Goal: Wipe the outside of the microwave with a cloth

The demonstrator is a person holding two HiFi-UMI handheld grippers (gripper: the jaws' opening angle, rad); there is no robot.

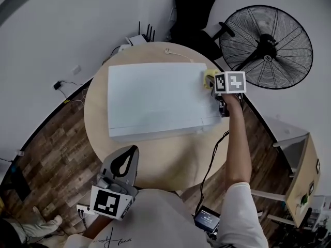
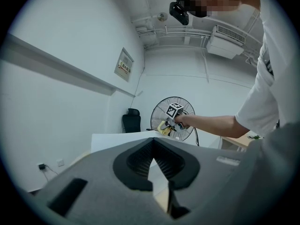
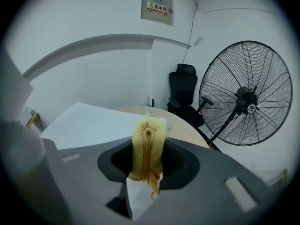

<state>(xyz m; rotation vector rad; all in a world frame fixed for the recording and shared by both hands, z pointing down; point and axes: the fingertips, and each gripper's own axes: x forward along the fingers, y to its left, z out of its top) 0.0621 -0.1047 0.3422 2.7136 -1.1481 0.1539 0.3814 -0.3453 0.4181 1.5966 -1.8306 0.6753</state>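
Note:
The white microwave (image 1: 155, 99) stands on a round wooden table (image 1: 165, 156), seen from above. My right gripper (image 1: 213, 82) is at its far right top corner, shut on a folded yellow cloth (image 1: 209, 78). In the right gripper view the cloth (image 3: 148, 146) stands pinched between the jaws of the gripper (image 3: 147, 149), with the microwave's top (image 3: 89, 125) to the left below. My left gripper (image 1: 131, 151) is held low by the person's body at the table's near edge, shut and holding nothing. Its own view shows the gripper (image 2: 153, 146) aimed at the microwave (image 2: 117, 137).
A large black floor fan (image 1: 266, 46) stands right of the table, close to my right gripper. A black office chair (image 1: 194, 9) and a white router (image 1: 138, 38) are behind the table. A thin cable (image 1: 178, 53) lies on the table's far edge.

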